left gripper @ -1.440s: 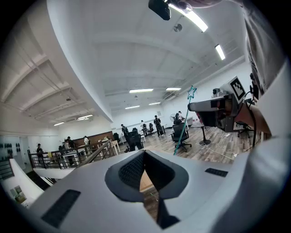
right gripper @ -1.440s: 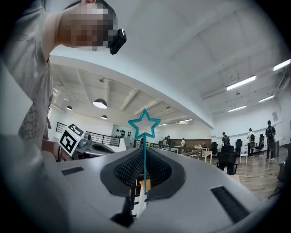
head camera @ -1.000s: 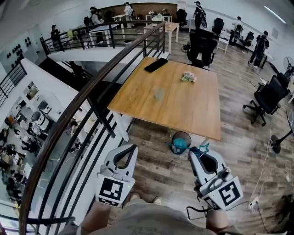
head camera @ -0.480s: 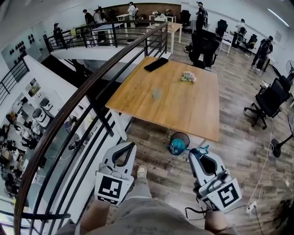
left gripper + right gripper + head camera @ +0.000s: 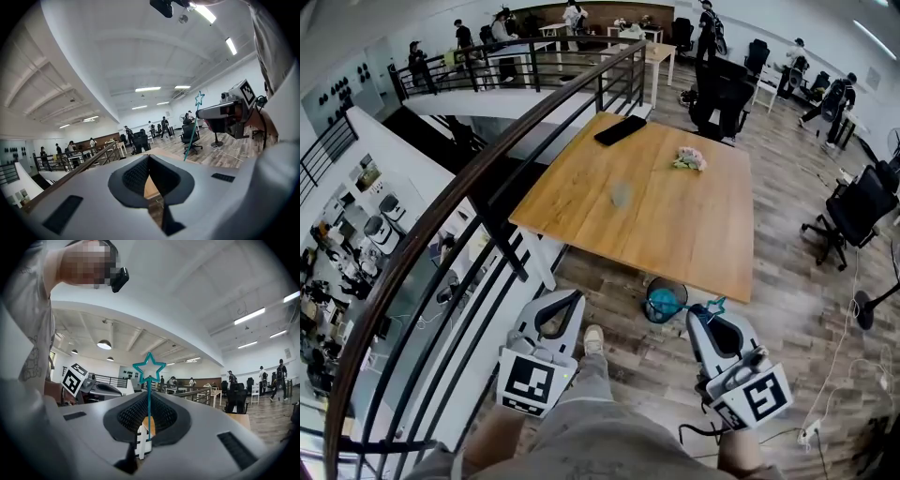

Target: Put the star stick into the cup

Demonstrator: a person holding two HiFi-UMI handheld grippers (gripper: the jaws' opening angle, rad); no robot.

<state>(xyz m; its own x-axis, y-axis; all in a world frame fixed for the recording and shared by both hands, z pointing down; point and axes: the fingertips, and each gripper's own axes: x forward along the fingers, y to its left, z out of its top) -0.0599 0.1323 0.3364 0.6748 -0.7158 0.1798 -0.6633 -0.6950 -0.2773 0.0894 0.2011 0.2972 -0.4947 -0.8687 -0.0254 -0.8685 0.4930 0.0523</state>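
Note:
The teal star stick (image 5: 149,367) stands upright between the jaws of my right gripper (image 5: 149,397), which is shut on its lower end. In the head view this gripper (image 5: 701,311) is low and right of centre, with the star (image 5: 713,304) at its tip. My left gripper (image 5: 571,300) is level with it on the left, shut and holding nothing; its pads (image 5: 136,176) meet at the tips. A pale see-through cup (image 5: 623,194) stands near the middle of the wooden table (image 5: 581,212) ahead, well beyond both grippers.
A black flat device (image 5: 619,130) lies at the table's far left corner and a small flowery bundle (image 5: 687,159) at the far right. A bin with a blue bag (image 5: 664,300) sits under the near edge. A dark railing (image 5: 487,178) runs along the left; office chairs (image 5: 857,211) stand to the right.
The person has walked closer to the table, and a foot has come into view below. Both grippers keep their places and their states, with the star stick still held.

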